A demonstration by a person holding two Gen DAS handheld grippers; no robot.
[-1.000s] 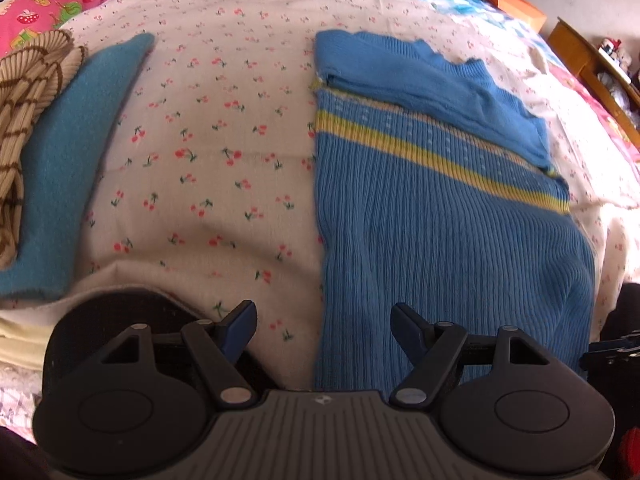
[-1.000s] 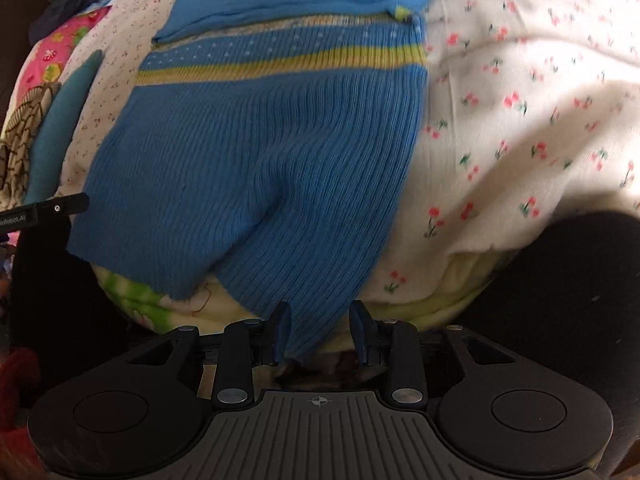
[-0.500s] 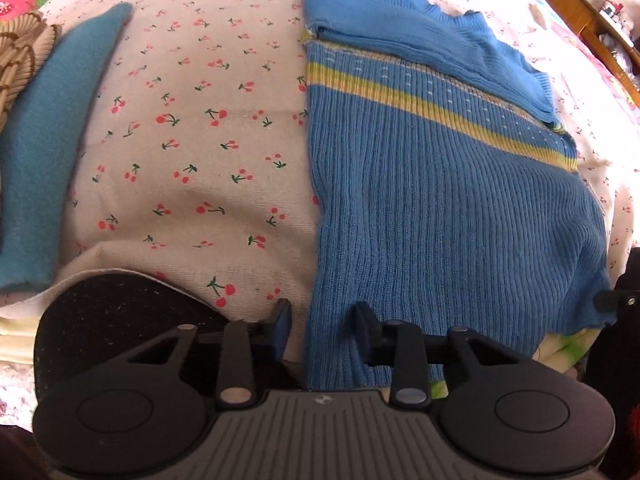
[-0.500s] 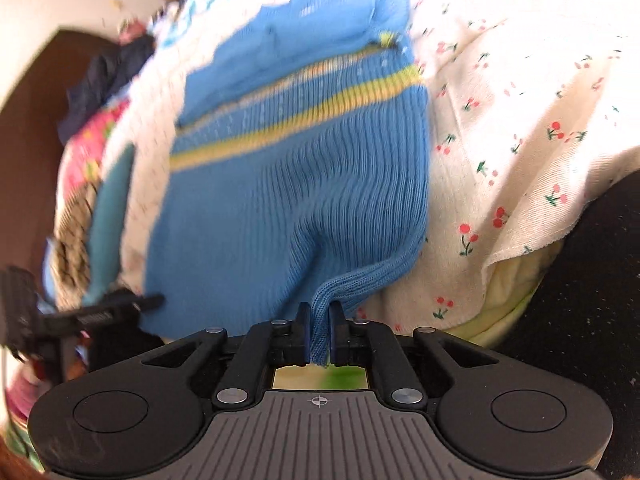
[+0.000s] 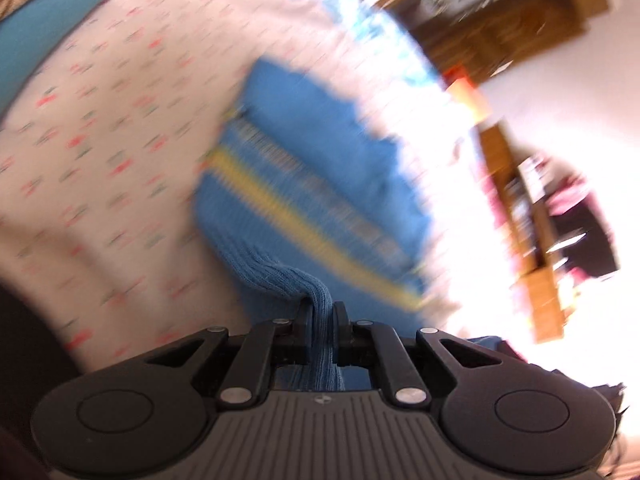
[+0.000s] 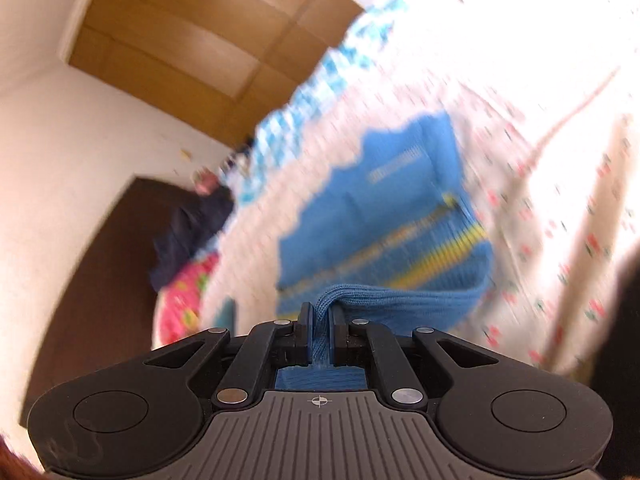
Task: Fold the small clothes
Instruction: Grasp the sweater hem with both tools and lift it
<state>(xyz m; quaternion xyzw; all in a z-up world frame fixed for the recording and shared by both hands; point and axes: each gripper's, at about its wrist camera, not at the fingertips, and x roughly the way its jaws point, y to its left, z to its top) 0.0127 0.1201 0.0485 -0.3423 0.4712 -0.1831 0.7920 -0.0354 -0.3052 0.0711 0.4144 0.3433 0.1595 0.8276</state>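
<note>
A blue ribbed sweater [image 5: 320, 184] with a yellow stripe lies on the cherry-print bedsheet [image 5: 100, 140]. My left gripper [image 5: 322, 312] is shut on the sweater's bottom hem, and the cloth bunches between its fingers. My right gripper [image 6: 320, 314] is shut on the hem's other corner, with the sweater [image 6: 384, 216] stretching away from it. Both hem corners are lifted off the bed and carried over the sweater's body. Both views are motion-blurred.
A teal folded cloth [image 5: 36, 40] lies at the far left of the bed. A pink patterned item [image 6: 184, 300] and dark clothes [image 6: 188, 228] sit at the bed's far side. Wooden furniture [image 5: 532, 240] stands beside the bed, and a wooden wardrobe [image 6: 192, 40] is against the wall.
My left gripper has closed on the sweater's hem. Both grippers have lifted the hem and swung it forward over the sweater, so the cameras now tilt up toward the room.
</note>
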